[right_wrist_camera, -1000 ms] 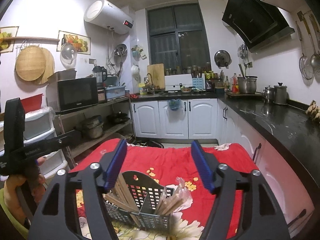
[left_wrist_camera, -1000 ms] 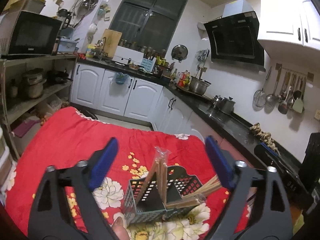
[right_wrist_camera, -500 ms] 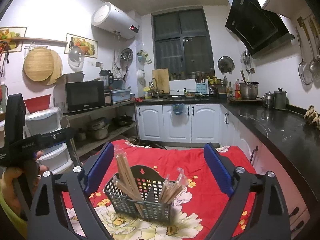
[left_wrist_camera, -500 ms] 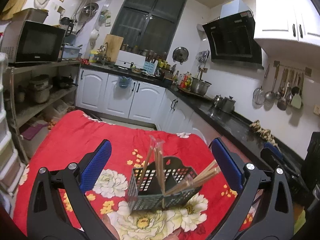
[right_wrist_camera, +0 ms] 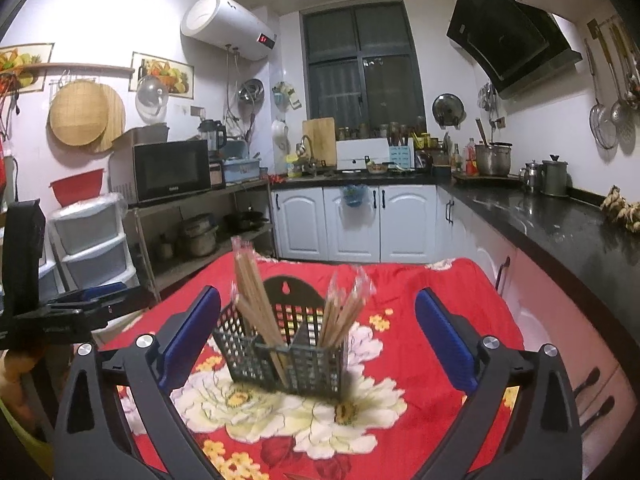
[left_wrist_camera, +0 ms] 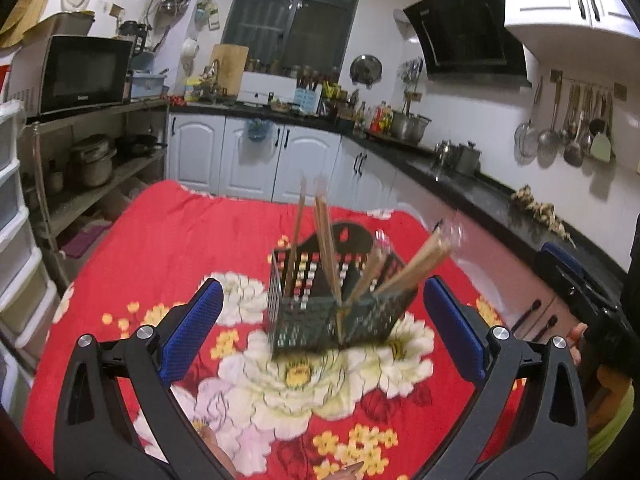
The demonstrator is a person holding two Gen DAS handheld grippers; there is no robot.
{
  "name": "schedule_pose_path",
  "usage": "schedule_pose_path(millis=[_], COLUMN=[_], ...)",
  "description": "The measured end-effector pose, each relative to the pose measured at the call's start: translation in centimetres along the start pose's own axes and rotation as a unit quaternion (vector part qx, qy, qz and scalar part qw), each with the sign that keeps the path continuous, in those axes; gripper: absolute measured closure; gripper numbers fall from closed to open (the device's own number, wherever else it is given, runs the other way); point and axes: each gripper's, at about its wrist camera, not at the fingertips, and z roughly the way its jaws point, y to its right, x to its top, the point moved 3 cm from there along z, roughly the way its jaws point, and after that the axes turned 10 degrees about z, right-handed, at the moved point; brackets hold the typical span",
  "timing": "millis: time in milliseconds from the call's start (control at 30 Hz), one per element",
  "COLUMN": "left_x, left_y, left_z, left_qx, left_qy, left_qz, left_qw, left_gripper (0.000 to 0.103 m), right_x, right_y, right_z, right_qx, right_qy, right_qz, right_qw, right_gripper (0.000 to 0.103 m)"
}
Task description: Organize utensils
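A dark mesh utensil basket (left_wrist_camera: 336, 320) (right_wrist_camera: 288, 364) stands on the red floral cloth. It holds two bundles of wooden chopsticks in clear sleeves, one upright (left_wrist_camera: 326, 240) (right_wrist_camera: 252, 292) and one leaning (left_wrist_camera: 412, 264) (right_wrist_camera: 344, 312). My left gripper (left_wrist_camera: 321, 282) is open, with the basket just ahead of its blue pads and apart from them. My right gripper (right_wrist_camera: 317, 292) faces the basket from another side. Its jaws are opening, and nothing is between them. The left tool's fingers (right_wrist_camera: 96, 292) show at the left edge of the right wrist view.
The cloth-covered table (left_wrist_camera: 160, 240) has a black counter (right_wrist_camera: 560, 220) with white cabinets along its right. A metal rack with a microwave (right_wrist_camera: 172, 170) and pots, plus plastic drawers (right_wrist_camera: 92, 240), stands on the left. Utensils hang on the right wall.
Both grippers have drawn back from the basket, which now sits farther ahead on the cloth. The right jaws have spread wider. The left jaws widened slightly.
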Motion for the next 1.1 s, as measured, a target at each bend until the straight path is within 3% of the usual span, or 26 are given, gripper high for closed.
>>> schedule_pose_path(millis=[367, 700, 900, 1100], left_x=[-5.9, -9.4, -10.5, -10.7], left_y=[0.8, 1.3, 2.1, 2.4], left_z=[1.0, 1.2, 1.0, 0.4], left_qx=[0.027, 0.061, 0.061, 0.061], left_qy=[-0.055, -0.06, -0.038, -0.004], left_qz=[0.003, 0.007, 0.014, 0.017], left_qw=[0.9981, 0.9963, 0.9973, 0.998], left_gripper=[0.011, 0.011, 0.011, 0.011], right_x=[-5.2, -8.9, -10.4, -11.0], right_y=[-0.1, 0.1, 0.2, 0.3], right_z=[-0.6, -0.2, -0.7, -2.1], right_qx=[-0.014, -0.027, -0.037, -0.046], right_qy=[-0.037, -0.06, -0.034, 0.023], right_qz=[-0.01, -0.01, -0.017, -0.018], right_qw=[0.999, 0.998, 0.999, 0.999], right_gripper=[0.007, 0.007, 0.007, 0.007])
